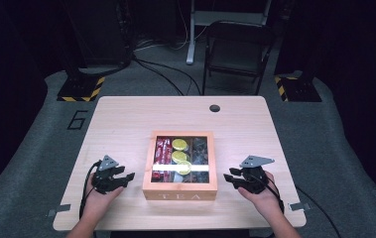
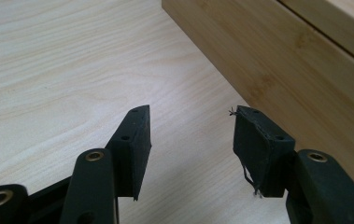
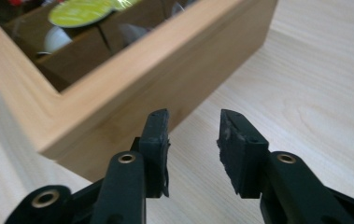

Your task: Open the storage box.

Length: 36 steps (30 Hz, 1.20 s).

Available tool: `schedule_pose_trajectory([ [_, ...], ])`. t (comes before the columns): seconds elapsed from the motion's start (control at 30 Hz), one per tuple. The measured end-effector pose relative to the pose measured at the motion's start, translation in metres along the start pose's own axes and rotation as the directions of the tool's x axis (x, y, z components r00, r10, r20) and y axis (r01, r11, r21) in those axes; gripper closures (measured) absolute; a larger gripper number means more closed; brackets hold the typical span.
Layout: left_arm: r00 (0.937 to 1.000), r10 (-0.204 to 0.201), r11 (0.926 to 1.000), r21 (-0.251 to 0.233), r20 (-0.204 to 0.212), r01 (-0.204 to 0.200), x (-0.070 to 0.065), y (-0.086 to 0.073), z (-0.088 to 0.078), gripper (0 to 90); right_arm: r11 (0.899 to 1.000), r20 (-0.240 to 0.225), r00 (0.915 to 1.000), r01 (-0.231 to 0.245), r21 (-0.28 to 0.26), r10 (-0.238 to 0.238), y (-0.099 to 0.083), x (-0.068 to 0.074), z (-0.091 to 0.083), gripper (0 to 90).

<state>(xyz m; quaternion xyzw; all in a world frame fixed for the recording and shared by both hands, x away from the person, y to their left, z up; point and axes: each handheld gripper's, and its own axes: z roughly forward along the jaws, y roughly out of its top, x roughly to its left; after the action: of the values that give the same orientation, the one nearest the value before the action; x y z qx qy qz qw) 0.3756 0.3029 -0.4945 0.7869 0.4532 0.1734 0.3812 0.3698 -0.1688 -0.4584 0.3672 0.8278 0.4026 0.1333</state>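
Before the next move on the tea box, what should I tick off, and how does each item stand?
1. Tea box lid down, window showing the contents: ok.
2. Left gripper open, nothing between its jaws: ok.
3. Right gripper open, nothing between its jaws: ok.
4. Both grippers flank the box and stand apart from it: ok.
5. Box sits square on the table, away from its edges: ok.
6. Latch or catch on the lid: cannot tell.

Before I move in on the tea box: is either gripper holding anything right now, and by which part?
Nothing is held. The left gripper and right gripper have open jaws with only bare table between them, either side of the tea box.
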Motion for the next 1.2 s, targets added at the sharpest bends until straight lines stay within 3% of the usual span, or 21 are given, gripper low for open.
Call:
schedule_pose_trajectory([
  [0.13, 1.0, -0.007, 0.9998, -0.019, 0.002, 0.007, -0.001, 0.001, -0.003, 46.2, 1.0, -0.027, 0.9992, 0.031, 0.004, -0.031, 0.009, 0.011, -0.006, 67.4],
  [0.3, 0.9998, -0.012, 0.9998, -0.017, 0.014, 0.012, -0.001, 0.002, -0.003, 46.2, 0.999, -0.05, 0.9982, 0.033, -0.006, -0.033, 0.015, 0.022, -0.018, 75.2],
  [0.6, 0.9998, -0.005, 0.9998, -0.02, 0.02, 0.005, -0.003, 0.004, -0.002, 46.1, 0.998, -0.066, 0.9954, 0.068, -0.014, -0.069, 0.005, 0.035, -0.029, 86.9],
  [0.83, 0.9995, -0.031, 0.9987, -0.039, 0.004, 0.031, 0.001, 0.003, -0.004, 46.0, 0.999, -0.094, 0.9943, 0.052, -0.001, -0.052, -0.01, 0.038, -0.029, 89.4],
  [1.2, 0.9997, -0.021, 0.9992, -0.035, 0.014, 0.021, 0.001, 0.003, -0.004, 46.0, 0.998, -0.121, 0.9913, 0.055, 0.033, -0.05, -0.019, 0.044, -0.018, 89.1],
])
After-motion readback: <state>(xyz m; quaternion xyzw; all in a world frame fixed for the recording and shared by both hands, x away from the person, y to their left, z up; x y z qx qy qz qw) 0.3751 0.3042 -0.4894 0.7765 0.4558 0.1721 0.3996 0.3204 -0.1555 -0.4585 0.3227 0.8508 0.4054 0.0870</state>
